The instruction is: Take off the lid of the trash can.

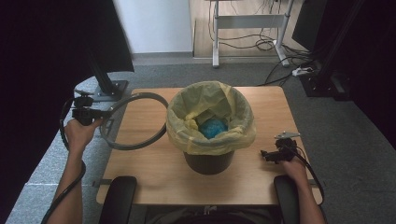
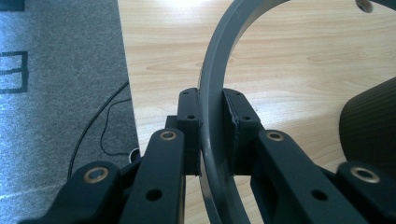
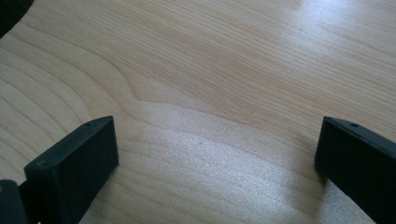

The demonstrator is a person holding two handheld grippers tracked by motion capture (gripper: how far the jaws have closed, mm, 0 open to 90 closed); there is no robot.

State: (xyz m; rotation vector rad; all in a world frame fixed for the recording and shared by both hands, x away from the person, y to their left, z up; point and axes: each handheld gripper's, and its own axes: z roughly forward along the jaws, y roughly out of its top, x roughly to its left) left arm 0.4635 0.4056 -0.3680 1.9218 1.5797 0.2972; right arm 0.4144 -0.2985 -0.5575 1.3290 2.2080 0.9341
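A grey plastic ring [image 1: 140, 120] hangs over the table's left part, left of the black bin [image 1: 208, 161]. My left gripper [image 1: 103, 117] is shut on the ring's left side; in the left gripper view both pads press the grey ring [image 2: 212, 116] between them. The bin is lined with a yellow bag [image 1: 233, 135] folded over its rim, and something blue [image 1: 212, 127] lies inside. My right gripper [image 1: 267, 155] rests low on the table at the bin's right; its jaws stand wide apart over bare wood [image 3: 215, 116] with nothing between them.
The wooden table [image 1: 144, 172] has grey carpet around it. A black stand base [image 1: 109, 88] sits at the back left corner. Chair armrests [image 1: 116, 196] flank the front edge. A desk frame and cables [image 1: 261, 44] lie on the floor beyond.
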